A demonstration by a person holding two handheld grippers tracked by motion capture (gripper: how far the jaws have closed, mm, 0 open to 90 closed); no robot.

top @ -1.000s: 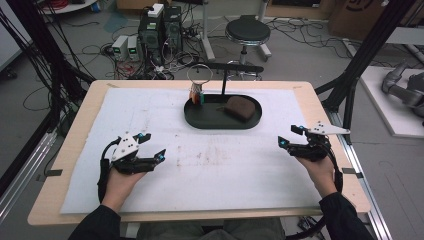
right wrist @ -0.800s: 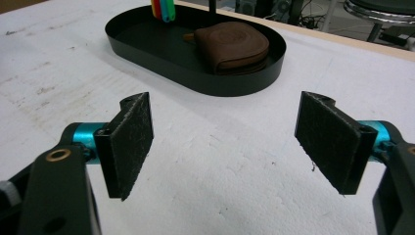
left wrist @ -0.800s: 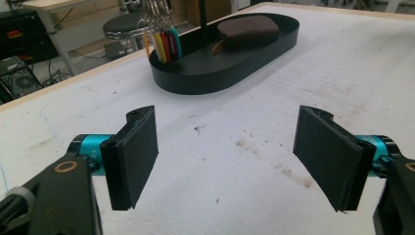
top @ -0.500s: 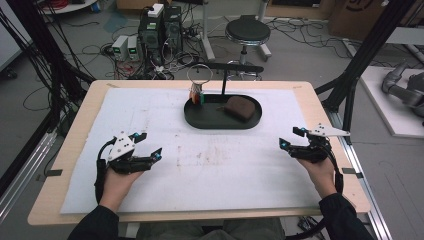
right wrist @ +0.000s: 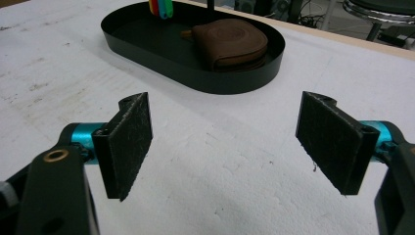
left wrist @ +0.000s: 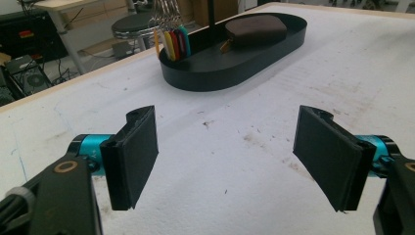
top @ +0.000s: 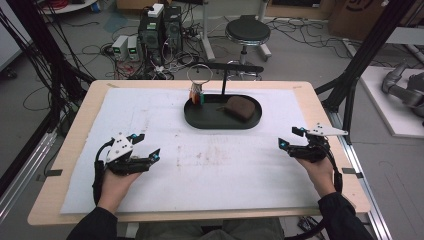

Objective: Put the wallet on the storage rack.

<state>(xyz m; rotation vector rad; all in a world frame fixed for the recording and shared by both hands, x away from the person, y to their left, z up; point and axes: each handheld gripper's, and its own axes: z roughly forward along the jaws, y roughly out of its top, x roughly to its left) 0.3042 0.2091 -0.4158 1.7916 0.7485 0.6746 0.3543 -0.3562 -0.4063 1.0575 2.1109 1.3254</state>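
A black oval tray (top: 200,120) (left wrist: 215,73) (right wrist: 147,49) sits at the table's far middle. Inside it lies a brown leather pouch (top: 238,107) (left wrist: 254,29) (right wrist: 230,44), and coloured key tags (top: 196,96) (left wrist: 173,44) (right wrist: 161,7) hang from a ring on a black stand (top: 222,80). My left gripper (top: 145,145) (left wrist: 227,156) rests open on the white mat at the near left, nothing between its pads. At the near right, my right gripper (top: 291,138) (right wrist: 222,147) is open too and holds nothing. Both point toward the tray from a distance.
A white stained mat (top: 210,160) covers most of the wooden table (top: 70,150). Behind the table stand a black stool (top: 247,31), computer cases (top: 160,25) and loose cables on the floor. Black frame posts rise at both sides.
Both hands have shifted only slightly; the left gripper has drifted a little toward the person. Both grippers stay open and empty.
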